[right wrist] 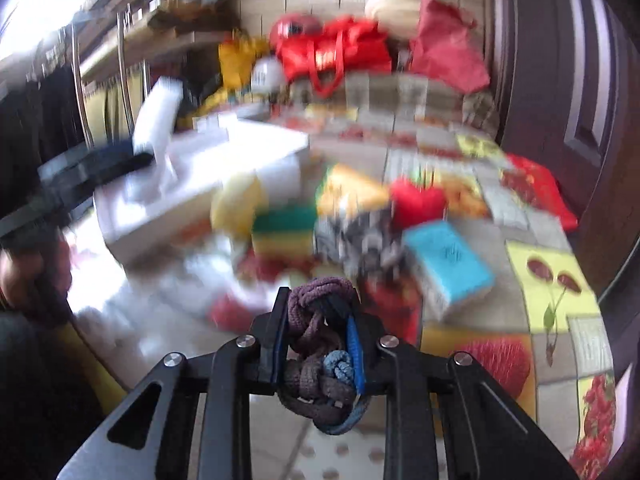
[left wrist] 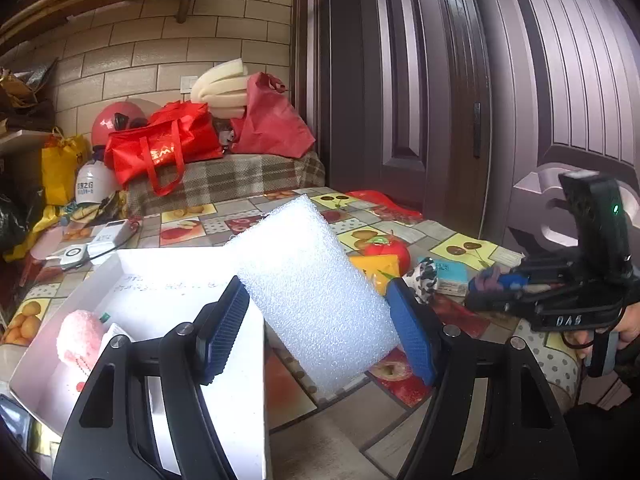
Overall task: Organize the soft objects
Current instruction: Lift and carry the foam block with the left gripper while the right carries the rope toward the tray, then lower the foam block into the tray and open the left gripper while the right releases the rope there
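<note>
Left hand-held gripper (left wrist: 316,320): jaws spread wide, both blue pads pressed on the foam (left wrist: 308,288), gripped and tilted at frame centre, above the box edge and the surface (left wrist: 460,248).
Right hand-held gripper (right wrist: 320,332): nearly closed, pinching a knotted rope (right wrist: 316,364) at lower centre; view blurred.
Box (left wrist: 168,280): white, lower left, open; pink plush (left wrist: 80,340) lies inside.
Pile: tomato (left wrist: 386,250), yellow wedge (left wrist: 376,266), blue carton (left wrist: 450,276) sit right of the foam on the surface.
</note>
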Demonstrator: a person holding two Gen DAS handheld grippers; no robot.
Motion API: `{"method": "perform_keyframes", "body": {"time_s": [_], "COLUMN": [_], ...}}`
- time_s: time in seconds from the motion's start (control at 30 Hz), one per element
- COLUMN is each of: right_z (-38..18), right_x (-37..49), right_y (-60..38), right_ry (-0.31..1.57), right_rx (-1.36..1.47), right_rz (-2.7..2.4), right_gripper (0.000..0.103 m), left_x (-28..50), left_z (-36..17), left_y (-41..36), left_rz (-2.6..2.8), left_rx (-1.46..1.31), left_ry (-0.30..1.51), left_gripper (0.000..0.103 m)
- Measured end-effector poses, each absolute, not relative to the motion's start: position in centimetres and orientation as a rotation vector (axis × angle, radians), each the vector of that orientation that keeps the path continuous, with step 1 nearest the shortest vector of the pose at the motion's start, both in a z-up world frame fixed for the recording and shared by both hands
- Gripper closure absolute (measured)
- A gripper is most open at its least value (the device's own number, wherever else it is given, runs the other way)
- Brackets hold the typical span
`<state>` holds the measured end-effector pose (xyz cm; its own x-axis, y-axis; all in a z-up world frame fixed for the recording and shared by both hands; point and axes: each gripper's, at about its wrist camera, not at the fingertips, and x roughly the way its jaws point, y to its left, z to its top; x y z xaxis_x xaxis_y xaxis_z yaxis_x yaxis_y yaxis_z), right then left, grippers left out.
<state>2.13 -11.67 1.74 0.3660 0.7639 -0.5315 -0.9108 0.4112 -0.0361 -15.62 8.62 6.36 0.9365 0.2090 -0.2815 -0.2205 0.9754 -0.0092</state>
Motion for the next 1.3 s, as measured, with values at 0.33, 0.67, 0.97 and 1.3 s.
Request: {"method": "perform_keyframes", "body": {"time_s": [0.33, 0.67, 0.97, 1.3], "right_z": [3.2, 3.4, 2.5, 2.2], "right_x": [3.0, 1.7, -0.7, -3.8], "right_y": [-7.1, -4.4, 0.2, 5.3], "right_ry": [0.369, 0.341, 0.333, 0.279], "right_rx": [-0.089, -0.117, -0.224, -0.303], "right_rz": [1.087, 1.126, 1.197, 1.269], "right_gripper": [0.078, 0.078, 0.078, 0.078], "left_x": [-17.9, -18.7, -19.8, -19.3], "left_z": [6.2, 5.7, 4.8, 4.3], "left_y": [9.7, 14.4, 20.2, 23.9], "left_rz": [0.396, 0.483, 0.598, 0.690], "left_rx": [0.094, 0.006, -0.070, -0.100], "left_ry": [0.210, 0.229, 0.269, 0.292], "left_gripper": [0.032, 0.032, 0.031, 0.031]}}
